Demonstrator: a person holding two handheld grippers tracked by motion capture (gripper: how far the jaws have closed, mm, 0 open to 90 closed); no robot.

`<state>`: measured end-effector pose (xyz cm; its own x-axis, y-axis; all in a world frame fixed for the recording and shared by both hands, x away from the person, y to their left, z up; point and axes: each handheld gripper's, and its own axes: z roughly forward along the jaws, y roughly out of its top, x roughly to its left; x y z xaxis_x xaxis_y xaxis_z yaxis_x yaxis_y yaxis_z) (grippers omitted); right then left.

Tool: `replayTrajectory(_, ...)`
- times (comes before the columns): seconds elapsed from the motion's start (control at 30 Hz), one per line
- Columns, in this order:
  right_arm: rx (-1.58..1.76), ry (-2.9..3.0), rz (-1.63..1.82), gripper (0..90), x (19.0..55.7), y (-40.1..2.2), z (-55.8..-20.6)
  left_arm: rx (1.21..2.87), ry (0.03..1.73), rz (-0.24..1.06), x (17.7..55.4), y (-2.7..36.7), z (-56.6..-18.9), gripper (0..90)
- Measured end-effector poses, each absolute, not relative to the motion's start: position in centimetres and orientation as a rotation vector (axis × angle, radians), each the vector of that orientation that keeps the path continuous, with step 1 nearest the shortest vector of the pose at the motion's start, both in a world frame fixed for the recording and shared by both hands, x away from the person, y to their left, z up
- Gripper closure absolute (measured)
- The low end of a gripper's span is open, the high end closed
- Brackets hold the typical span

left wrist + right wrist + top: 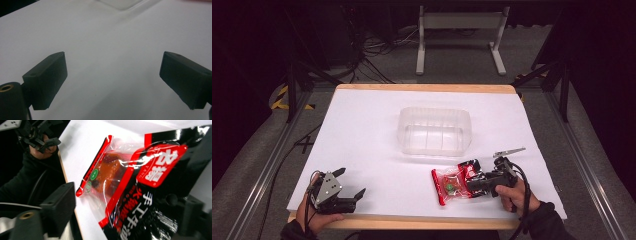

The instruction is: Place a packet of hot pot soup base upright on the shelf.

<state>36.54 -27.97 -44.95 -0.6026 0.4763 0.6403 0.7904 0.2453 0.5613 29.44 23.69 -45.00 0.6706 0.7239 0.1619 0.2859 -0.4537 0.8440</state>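
A snack packet (452,186), red and black with a clear window, lies flat near the table's front edge, right of centre. My right gripper (472,181) points left at it, held low over the table. In the right gripper view the packet (130,185) lies between the two wide-set jaws of that gripper (125,215). Its left jaw stands just clear of the packet's edge and its right jaw is partly covered by the black end. My left gripper (351,182) rests at the front left corner, open, with only white table between its jaws (113,80).
A clear plastic tub (434,131) stands mid-table, behind the packet. A small metal clip (509,151) lies right of the tub. The white table cover (362,130) ends at a wooden front edge. The other hand and its gripper (37,132) appear far off in the right gripper view.
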Motion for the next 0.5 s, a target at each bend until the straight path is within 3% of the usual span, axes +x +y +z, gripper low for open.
replayTrajectory(0.07,-1.167,-2.211,-1.284,39.0,36.7,-27.4,-45.0,2.036,0.776,0.656,29.5,23.7,-45.0,8.3)
replayTrajectory(0.17,-1.192,-2.252,-1.281,65.5,36.8,-27.0,-44.9,2.034,0.775,0.655,29.5,23.7,-44.9,8.3)
replayTrajectory(0.27,-1.189,-2.282,-1.312,81.9,36.5,-27.4,-44.6,2.032,0.777,0.652,29.5,23.7,-44.9,8.3)
replayTrajectory(0.33,-1.186,-2.298,-1.339,88.6,36.2,-27.6,-44.2,2.029,0.779,0.652,29.6,23.6,-44.9,8.3)
replayTrajectory(0.5,-1.154,-2.372,-1.414,90.0,35.4,-27.5,-42.9,2.029,0.779,0.651,29.8,23.4,-44.9,8.3)
